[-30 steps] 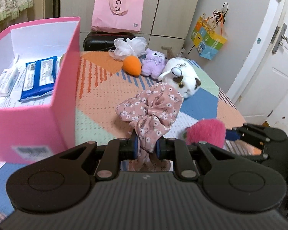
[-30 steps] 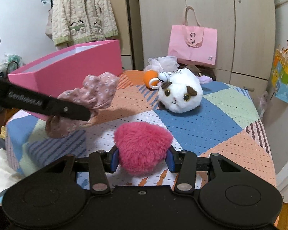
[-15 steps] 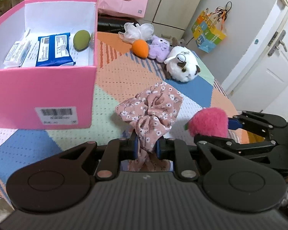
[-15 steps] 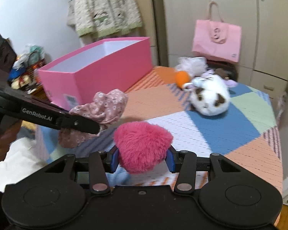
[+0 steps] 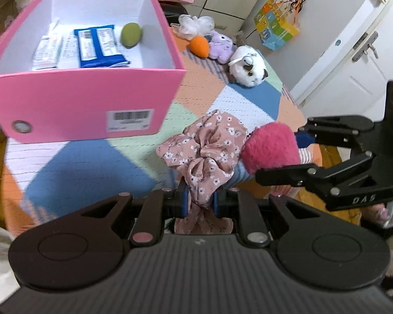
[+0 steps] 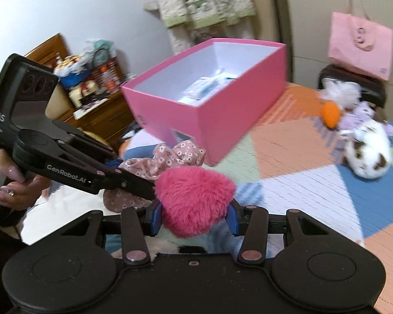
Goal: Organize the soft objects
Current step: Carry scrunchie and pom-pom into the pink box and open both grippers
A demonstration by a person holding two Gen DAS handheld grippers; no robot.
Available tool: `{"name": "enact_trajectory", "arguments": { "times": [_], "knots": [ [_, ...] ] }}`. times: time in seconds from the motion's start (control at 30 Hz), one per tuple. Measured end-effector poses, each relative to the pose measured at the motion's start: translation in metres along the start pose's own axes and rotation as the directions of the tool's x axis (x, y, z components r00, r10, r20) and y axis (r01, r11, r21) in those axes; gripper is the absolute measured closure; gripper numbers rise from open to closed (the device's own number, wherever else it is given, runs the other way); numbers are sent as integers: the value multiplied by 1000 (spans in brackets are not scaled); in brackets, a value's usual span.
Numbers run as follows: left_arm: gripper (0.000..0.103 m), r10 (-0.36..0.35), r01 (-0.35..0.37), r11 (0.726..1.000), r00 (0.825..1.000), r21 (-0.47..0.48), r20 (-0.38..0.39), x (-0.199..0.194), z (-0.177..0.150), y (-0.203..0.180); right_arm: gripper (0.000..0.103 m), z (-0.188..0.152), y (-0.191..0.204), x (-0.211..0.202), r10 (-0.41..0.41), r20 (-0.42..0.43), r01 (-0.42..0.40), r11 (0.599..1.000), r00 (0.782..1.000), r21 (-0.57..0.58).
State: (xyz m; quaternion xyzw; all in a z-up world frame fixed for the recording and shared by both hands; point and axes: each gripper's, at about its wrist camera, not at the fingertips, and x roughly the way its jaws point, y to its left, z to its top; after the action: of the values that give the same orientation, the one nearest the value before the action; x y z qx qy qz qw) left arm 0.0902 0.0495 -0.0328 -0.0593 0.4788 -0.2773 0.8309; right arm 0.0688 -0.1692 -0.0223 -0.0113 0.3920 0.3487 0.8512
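My left gripper [image 5: 198, 200] is shut on a pink floral scrunchie [image 5: 209, 151], held above the near edge of the patchwork table. The same scrunchie [image 6: 167, 157] shows in the right wrist view behind the left gripper's fingers [image 6: 123, 180]. My right gripper [image 6: 194, 216] is shut on a fluffy magenta pom-pom [image 6: 195, 198], which sits just right of the scrunchie as the pom-pom [image 5: 271, 147] in the left wrist view. An open pink box [image 5: 73, 102] stands ahead on the left, holding blue-and-white packets [image 5: 99, 45] and a green ball [image 5: 130, 34].
At the table's far end lie a white-and-brown plush [image 5: 247, 68], a purple plush [image 5: 221, 47], an orange carrot toy [image 5: 199, 47] and a white mesh puff [image 5: 196, 23]. A pink bag [image 6: 359, 44] stands behind. A wooden cabinet [image 6: 102, 110] is left; a person's hand [image 6: 15, 185] grips the left tool.
Both grippers pulled back and rose, each keeping its soft item. The pink box now shows from above with its inside visible, and the plush toys look farther off.
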Motion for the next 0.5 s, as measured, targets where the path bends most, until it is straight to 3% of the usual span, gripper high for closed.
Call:
{"name": "enact_trajectory", "arguments": {
  "times": [0.27, 0.5],
  "knots": [
    [87, 27, -30, 999, 997, 46, 68, -44, 9, 14, 51, 32, 28, 8, 60, -7, -61, 995, 998, -76],
    [87, 60, -78, 992, 983, 102, 174, -71, 36, 21, 51, 69, 46, 5, 44, 87, -28, 985, 995, -168]
  ]
}}
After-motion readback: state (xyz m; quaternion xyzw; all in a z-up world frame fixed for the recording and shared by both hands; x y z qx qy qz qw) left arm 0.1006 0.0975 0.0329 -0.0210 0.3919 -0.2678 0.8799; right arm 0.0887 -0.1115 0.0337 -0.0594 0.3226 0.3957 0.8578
